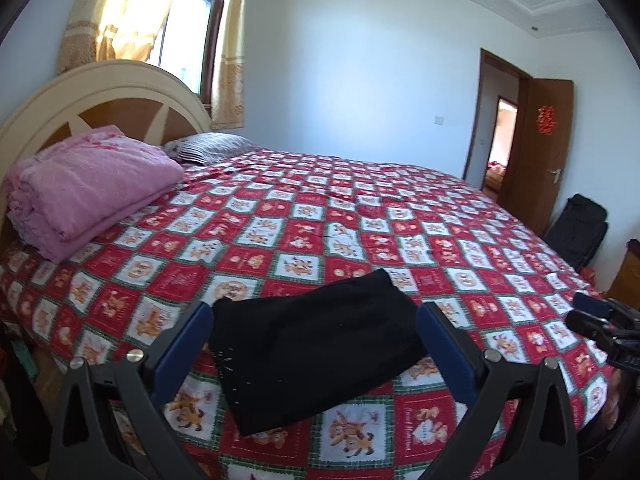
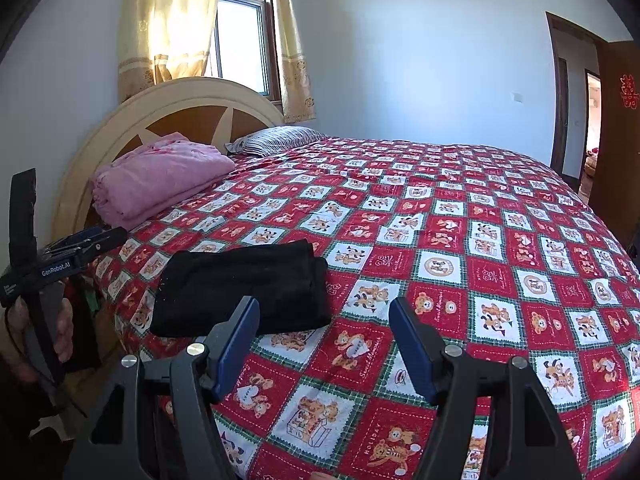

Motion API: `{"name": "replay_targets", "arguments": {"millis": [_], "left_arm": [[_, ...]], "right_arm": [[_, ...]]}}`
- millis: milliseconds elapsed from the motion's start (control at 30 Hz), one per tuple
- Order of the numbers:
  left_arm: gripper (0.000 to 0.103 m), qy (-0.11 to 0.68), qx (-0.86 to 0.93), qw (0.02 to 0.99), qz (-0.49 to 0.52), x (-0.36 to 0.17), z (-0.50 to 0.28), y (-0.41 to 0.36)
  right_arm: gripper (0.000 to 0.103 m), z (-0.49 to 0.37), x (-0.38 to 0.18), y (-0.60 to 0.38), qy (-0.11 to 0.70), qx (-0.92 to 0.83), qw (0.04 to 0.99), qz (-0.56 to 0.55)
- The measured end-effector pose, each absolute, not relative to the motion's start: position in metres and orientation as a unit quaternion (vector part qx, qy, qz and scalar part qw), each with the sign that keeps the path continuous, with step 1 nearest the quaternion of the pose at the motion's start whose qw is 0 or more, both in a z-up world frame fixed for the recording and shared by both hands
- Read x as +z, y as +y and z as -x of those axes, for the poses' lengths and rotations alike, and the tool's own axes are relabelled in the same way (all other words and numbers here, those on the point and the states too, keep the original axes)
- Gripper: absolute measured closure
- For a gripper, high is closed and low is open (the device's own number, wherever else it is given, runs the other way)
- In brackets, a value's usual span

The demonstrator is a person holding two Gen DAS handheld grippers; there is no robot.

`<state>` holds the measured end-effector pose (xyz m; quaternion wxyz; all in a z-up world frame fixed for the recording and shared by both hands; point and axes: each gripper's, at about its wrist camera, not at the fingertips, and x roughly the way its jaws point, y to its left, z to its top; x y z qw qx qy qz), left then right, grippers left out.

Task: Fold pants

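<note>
Black pants (image 1: 316, 344) lie folded into a compact rectangle near the front edge of the bed, on the red checked cover. In the left wrist view my left gripper (image 1: 316, 308) hovers just before them, open wide, its blue pads on either side of the pile without pressing it. In the right wrist view the pants (image 2: 244, 288) sit to the left of my right gripper (image 2: 324, 304), which is open with only bedcover between its fingers. The left gripper (image 2: 88, 240) shows at that view's left edge, held by a hand (image 2: 60, 332). The right gripper (image 1: 592, 316) shows at the left wrist view's right edge.
The bed cover (image 2: 460, 264) has red and white squares with bears. A folded pink blanket (image 1: 88, 188) and a striped pillow (image 1: 208, 146) lie by the headboard (image 1: 100, 92). A black bag (image 1: 580, 228) stands by the open door (image 1: 552, 136).
</note>
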<state>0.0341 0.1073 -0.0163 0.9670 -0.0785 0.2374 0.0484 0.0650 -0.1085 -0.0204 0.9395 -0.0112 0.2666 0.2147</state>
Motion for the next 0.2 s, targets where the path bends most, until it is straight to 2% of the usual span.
{"name": "replay_targets", "arguments": {"millis": [200], "left_arm": [[0.000,0.238,0.051,0.968,0.065,-0.0200,-0.0354,0.1036]], "right_arm": [[0.034,-0.0657,-0.0257,-0.1030,0.275,0.216,0.937,0.022]]}}
